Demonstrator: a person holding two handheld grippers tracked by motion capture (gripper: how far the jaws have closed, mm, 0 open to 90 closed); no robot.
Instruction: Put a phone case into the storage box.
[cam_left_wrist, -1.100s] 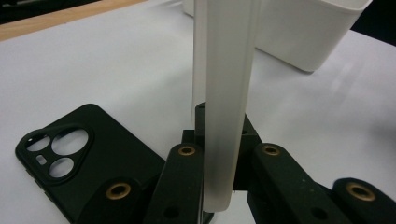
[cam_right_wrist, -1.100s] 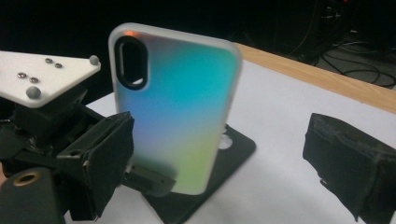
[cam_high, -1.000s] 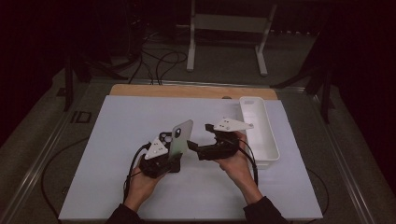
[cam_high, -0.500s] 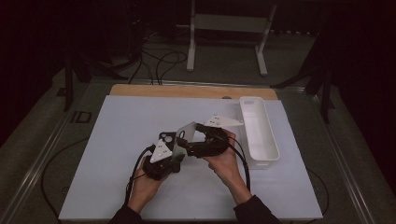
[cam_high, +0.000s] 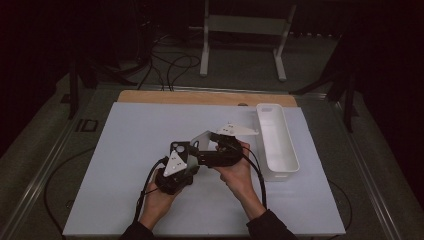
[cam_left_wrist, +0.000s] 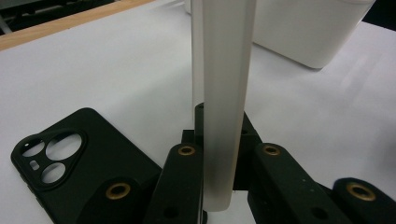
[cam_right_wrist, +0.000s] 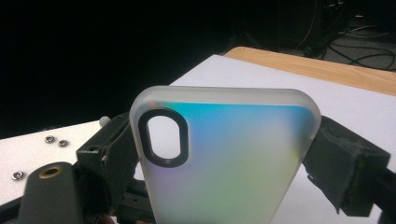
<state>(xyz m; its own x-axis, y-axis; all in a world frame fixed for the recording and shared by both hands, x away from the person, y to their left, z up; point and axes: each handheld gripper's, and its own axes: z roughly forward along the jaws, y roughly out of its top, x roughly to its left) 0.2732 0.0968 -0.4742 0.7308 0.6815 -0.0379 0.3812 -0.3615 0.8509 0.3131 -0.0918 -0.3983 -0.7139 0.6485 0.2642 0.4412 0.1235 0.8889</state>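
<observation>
**Frosted case passing between our grippers**

We hold the frosted phone case (cam_right_wrist: 224, 163) upright above the white table (cam_high: 125, 150), its edge clamped tight in our left gripper (cam_left_wrist: 219, 186). Our right gripper (cam_right_wrist: 224, 158) straddles its width, jaws just closing in, pads at the sides; whether they press yet, we cannot tell. A black phone case (cam_left_wrist: 79, 158) lies flat beside. The white bin (cam_high: 277, 145) waits empty; we judge the handover unfinished.

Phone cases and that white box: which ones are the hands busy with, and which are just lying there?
In the job: frosted phone case, clamped in the left gripper; right gripper, whose jaws have just been closing with that case between them.
Just lying about: black phone case; white box.
</observation>
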